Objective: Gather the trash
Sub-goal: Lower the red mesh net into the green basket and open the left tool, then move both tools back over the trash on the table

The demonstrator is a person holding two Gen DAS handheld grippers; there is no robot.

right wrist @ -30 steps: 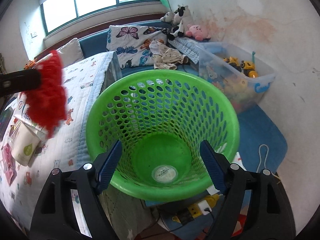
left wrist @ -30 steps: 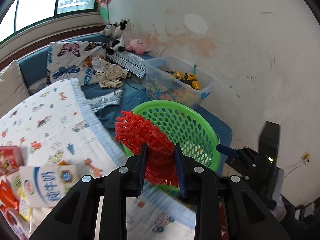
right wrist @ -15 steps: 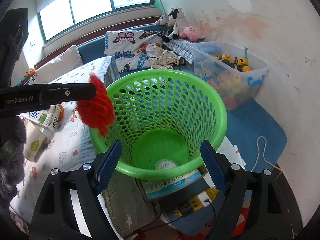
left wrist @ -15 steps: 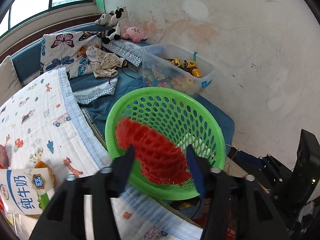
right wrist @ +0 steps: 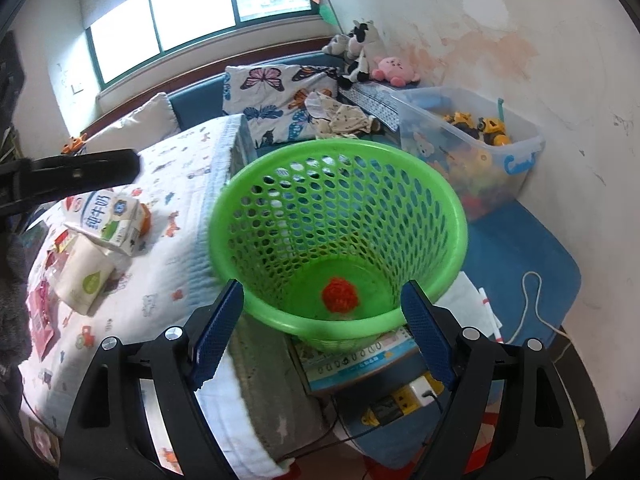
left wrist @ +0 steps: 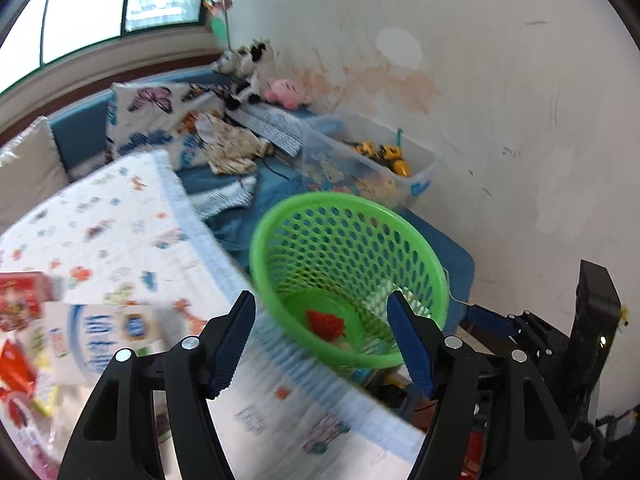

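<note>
Dropped from the left gripper [left wrist: 322,340] since a second ago, the red foam net [right wrist: 340,295] now lies on the floor of the green basket [right wrist: 448,200], clear of its perforated walls. Both grippers stand spread and hold nothing; the right gripper [right wrist: 320,332] frames the basket's near rim. The basket stands just beside the bed's [right wrist: 192,184] edge. A milk carton [right wrist: 108,220] and wrappers [right wrist: 40,312] lie on the quilt, well apart from the basket. Beyond it, a clear bin [right wrist: 516,156] holds toys.
</note>
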